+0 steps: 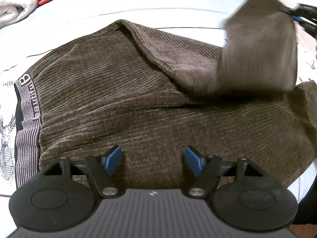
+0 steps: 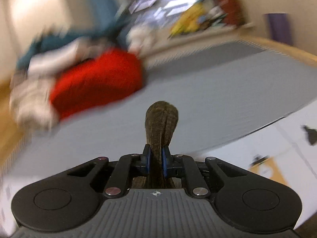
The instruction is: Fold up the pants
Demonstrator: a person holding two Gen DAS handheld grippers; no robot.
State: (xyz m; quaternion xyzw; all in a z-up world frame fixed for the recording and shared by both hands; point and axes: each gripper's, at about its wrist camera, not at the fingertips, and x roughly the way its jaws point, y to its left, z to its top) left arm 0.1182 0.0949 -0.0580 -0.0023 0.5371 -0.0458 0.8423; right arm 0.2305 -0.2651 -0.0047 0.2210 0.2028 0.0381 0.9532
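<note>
Pale blue bed sheet [image 1: 138,4], red garment [image 2: 99,81] heaped at far edge. Brown corduroy pants [image 1: 118,91] spread flat; waistband [image 1: 27,107] lettering partly legible: "beautiful B". Left gripper [image 1: 152,161] hovers over pants, jaws wide, nothing between. Right gripper [image 2: 156,159] clamped on a raised pant-leg fold, blurred.

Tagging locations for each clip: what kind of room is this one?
Probably a bedroom: the brown pants lie on a pale bedsheet with a wooden bed edge, a pile of red and white laundry beside them, and cluttered belongings along the wall.
</note>
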